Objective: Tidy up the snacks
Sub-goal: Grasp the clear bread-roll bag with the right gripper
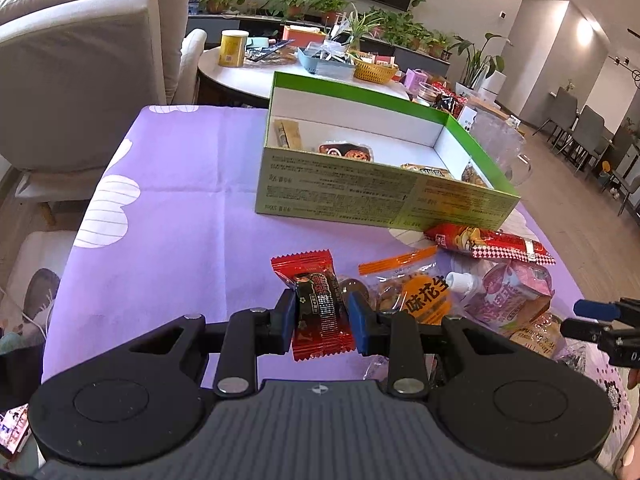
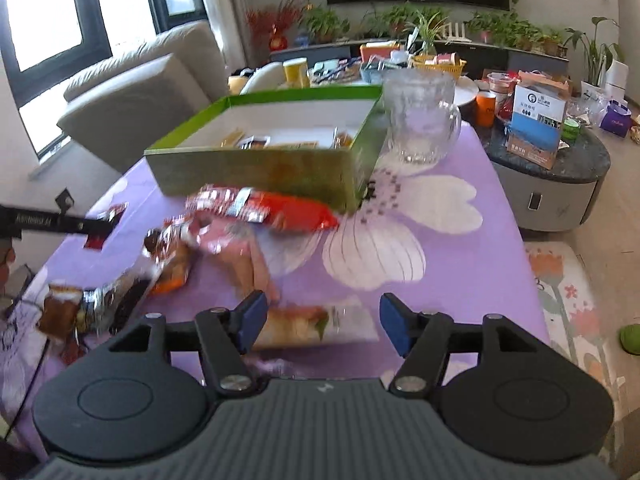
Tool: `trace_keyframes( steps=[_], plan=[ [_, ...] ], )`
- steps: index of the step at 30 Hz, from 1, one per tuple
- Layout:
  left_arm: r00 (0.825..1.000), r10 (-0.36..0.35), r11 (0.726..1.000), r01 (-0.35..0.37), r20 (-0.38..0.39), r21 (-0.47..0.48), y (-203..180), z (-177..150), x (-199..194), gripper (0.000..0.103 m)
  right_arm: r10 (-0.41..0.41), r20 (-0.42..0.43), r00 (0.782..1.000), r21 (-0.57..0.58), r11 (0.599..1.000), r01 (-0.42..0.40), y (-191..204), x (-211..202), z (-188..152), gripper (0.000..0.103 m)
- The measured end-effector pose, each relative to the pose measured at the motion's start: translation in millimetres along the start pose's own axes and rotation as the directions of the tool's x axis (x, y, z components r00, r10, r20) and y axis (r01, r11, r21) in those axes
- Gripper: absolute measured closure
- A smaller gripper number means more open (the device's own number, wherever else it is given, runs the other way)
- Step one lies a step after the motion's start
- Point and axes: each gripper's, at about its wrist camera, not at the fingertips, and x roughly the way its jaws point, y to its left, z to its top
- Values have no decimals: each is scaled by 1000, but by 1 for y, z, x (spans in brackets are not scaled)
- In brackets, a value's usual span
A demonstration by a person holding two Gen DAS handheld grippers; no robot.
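My left gripper is shut on a red and black candy wrapper, held just above the purple tablecloth. Beyond it stands the open green box with several snacks inside. A pile of snacks lies to the right: a peanut bag, a pink pouch and a long red packet. My right gripper stands open, its pads apart over a clear-wrapped pastry that lies between them on the cloth. The right view is blurred. The green box and red packet lie ahead of it.
A glass mug stands right of the box. A round side table with a yellow can and baskets sits behind, a beige sofa at the left. A dark low table with boxes is at the right.
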Motion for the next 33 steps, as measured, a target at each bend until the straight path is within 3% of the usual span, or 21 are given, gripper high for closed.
trace_keyframes(
  steps=[3, 7, 13, 19, 23, 26, 33],
  plan=[
    [1000, 3, 1000, -3, -6, 0, 0, -1, 1, 77, 4, -29, 1000, 7, 1000, -4, 2, -1, -4, 32],
    [1000, 5, 1000, -5, -7, -8, 0, -2, 1, 77, 91, -86, 992, 124, 989, -80, 1, 6, -5, 25],
    [1000, 14, 1000, -14, -9, -16, 3, -3, 1, 77, 101, -130, 986, 146, 986, -81, 16, 22, -2, 25],
    [1000, 16, 1000, -16, -1, -21, 7, -4, -3, 77, -113, -87, 990, 174, 976, 127, -5, 34, 3, 19],
    [1000, 20, 999, -20, -1, -31, 9, -3, -2, 77, -265, -73, 961, 145, 951, 274, -21, 32, 4, 19],
    [1000, 17, 999, -17, -5, -32, 8, -4, 0, 77, -328, -87, 941, 165, 926, 339, -29, 28, 4, 19],
    [1000, 14, 1000, -14, -8, -28, 9, -5, 1, 77, -180, -153, 972, 389, 893, 226, -24, 23, 0, 16]
  ],
)
